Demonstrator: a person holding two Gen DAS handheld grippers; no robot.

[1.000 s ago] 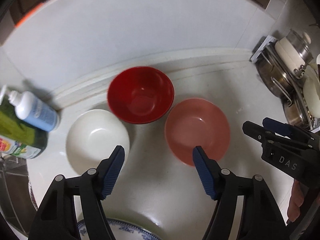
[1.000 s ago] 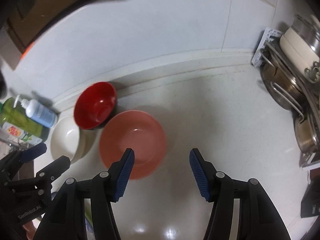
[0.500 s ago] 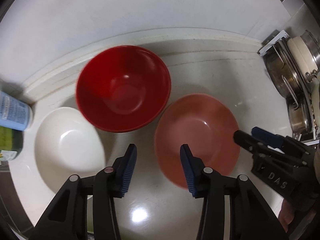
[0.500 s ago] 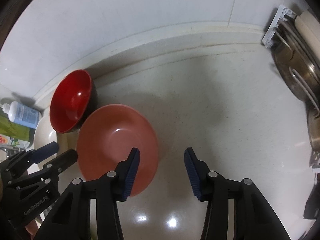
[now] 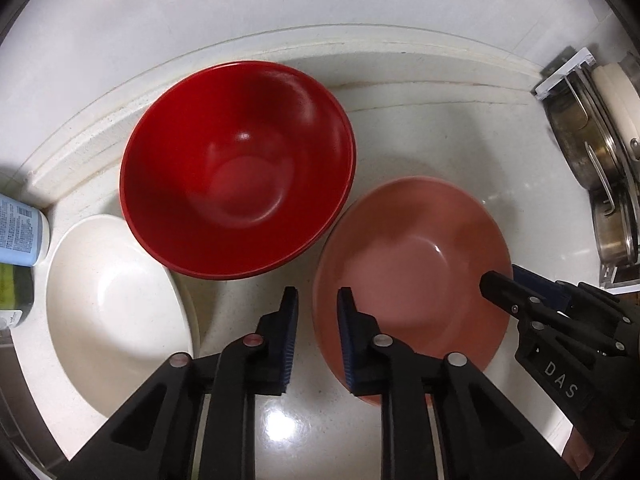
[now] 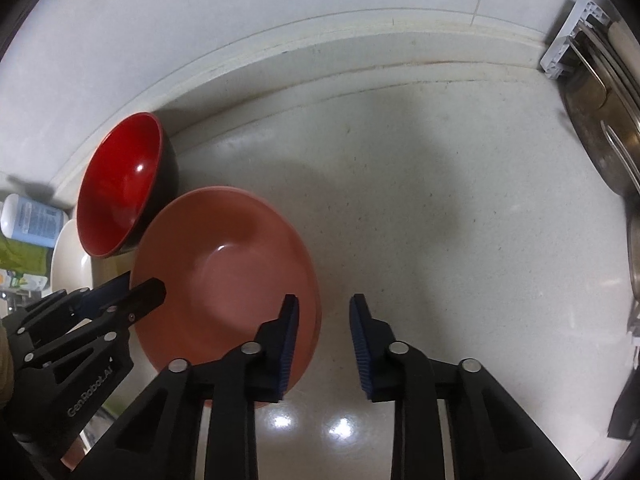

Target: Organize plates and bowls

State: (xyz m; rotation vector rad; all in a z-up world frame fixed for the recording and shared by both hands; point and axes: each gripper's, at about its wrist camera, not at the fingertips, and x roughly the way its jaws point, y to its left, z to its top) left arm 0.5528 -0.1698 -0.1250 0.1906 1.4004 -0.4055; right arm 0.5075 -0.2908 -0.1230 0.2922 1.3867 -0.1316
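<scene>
Pink bowl: the pink bowl (image 5: 412, 264) sits upright on the surface (image 6: 440, 200), touching or nearly touching the red bowl (image 5: 236, 168) behind it; the white bowl (image 5: 116, 292) lies further left.
Left hand-held gripper: my left hand-held gripper (image 5: 316, 320) is part open, holding nothing, its narrow gap straddling the pink bowl's near-left rim, right finger over the inside, left finger outside.
Right hand-held gripper: my right hand-held gripper (image 6: 322, 334) is part open and empty, astride the opposite, right-hand rim.
Key relation: the rim runs between each pair of fingers, so I judge both sides are lined up to pinch.
Nearer: neither; both are at the rim.
</scene>
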